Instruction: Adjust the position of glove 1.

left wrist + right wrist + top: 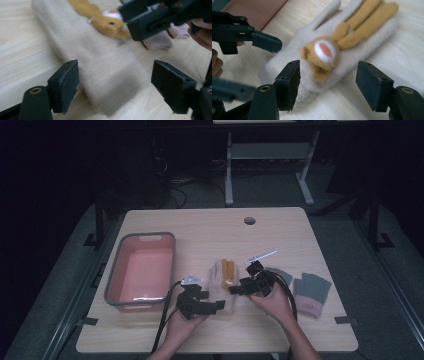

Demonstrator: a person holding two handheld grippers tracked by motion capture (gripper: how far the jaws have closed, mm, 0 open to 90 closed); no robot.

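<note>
A beige glove point(220, 275) with an orange rabbit figure point(324, 52) on it lies flat in the middle of the table. My left gripper point(218, 306) sits at its near cuff end. In the left gripper view the open jaws point(115, 82) straddle the cuff point(105, 75) without pressing it. My right gripper point(236, 290) comes in from the right over the glove's middle. Its jaws point(328, 82) stand open on either side of the rabbit's head, apart from the cloth. The left gripper's pad point(265, 41) is just beyond the glove.
A pink basin with a grey rim point(114, 270) stands left of the glove. Two grey gloves with pink cuffs point(311, 292) lie to the right, one partly under my right hand. A round cable hole point(249, 220) is at the table's far edge.
</note>
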